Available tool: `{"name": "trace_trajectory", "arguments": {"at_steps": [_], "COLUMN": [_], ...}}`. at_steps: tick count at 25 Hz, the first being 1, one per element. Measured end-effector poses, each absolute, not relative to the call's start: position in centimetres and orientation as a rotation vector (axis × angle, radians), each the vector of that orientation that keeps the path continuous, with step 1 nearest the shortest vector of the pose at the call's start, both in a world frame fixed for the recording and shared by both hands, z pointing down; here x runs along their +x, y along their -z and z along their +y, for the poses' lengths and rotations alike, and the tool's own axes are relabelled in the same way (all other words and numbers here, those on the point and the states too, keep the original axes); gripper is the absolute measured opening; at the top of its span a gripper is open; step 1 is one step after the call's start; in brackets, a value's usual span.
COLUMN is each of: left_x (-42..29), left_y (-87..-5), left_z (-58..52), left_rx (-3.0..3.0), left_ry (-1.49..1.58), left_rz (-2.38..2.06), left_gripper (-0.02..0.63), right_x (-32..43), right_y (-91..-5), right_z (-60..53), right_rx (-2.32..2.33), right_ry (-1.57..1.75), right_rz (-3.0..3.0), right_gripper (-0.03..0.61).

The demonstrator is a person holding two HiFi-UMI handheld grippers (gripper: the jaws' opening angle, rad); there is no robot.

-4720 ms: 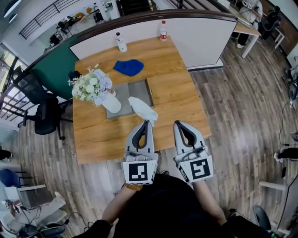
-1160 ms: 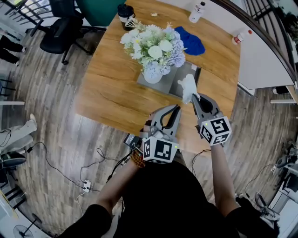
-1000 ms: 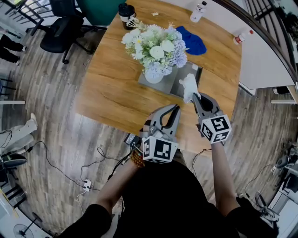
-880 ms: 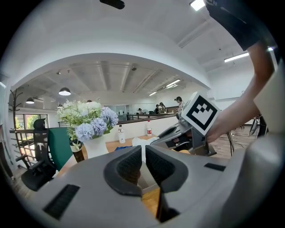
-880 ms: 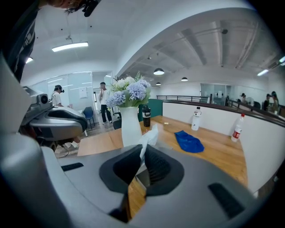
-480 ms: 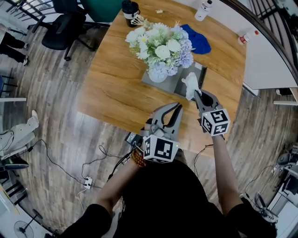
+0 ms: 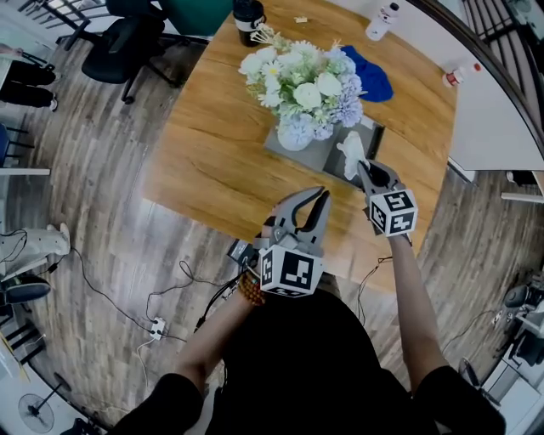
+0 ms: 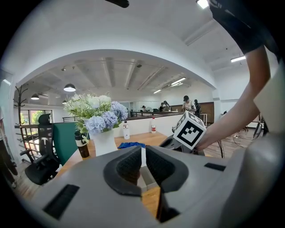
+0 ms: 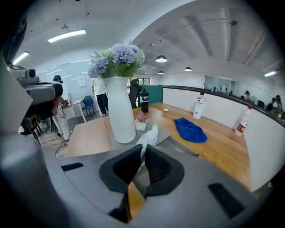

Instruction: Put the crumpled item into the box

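Observation:
The crumpled item is a white tissue [image 7: 348,155] and my right gripper [image 7: 364,167] is shut on its lower end. The tissue hangs over the near right part of the flat grey box [image 7: 331,161] on the wooden table. In the right gripper view the tissue [image 9: 149,136] sticks up from between the jaws of that gripper [image 9: 143,156], with the box [image 9: 165,133] just beyond. My left gripper [image 7: 321,195] is shut and holds nothing. It hovers over the table's near edge, left of the right one, and in its own view that gripper [image 8: 142,153] points level towards the box.
A white vase [image 7: 295,134] of flowers [image 7: 306,81] stands on the box's left part, close to the tissue. A blue cloth [image 7: 370,76], a black cup [image 7: 248,10] and two bottles [image 7: 382,19] lie farther back. An office chair [image 7: 127,34] stands on the floor at left.
My right gripper has carried the tissue forward and lower, from the table's near side to above the grey box. The left gripper has stayed put.

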State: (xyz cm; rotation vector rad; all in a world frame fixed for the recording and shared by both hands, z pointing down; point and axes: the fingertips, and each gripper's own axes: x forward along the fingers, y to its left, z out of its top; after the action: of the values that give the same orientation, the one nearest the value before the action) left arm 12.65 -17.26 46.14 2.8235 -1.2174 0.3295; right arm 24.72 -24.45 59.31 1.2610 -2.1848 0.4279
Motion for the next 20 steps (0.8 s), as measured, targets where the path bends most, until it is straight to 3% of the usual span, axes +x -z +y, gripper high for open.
{"name": "trace_trajectory", "arguments": {"at_steps": [20], "left_x": [12.1], "left_y": [-46.0], "left_z": [-18.9], "left_rx": [2.821], "left_ry": [-0.348], "left_rz": [-1.221], "left_gripper": [0.028], "right_x": [27.5], "right_y": [-65.3], "right_z": [-27.4], "right_rx": [1.270], "right_ry": [-0.494], "right_rz": [-2.052], "right_gripper": [0.034]}}
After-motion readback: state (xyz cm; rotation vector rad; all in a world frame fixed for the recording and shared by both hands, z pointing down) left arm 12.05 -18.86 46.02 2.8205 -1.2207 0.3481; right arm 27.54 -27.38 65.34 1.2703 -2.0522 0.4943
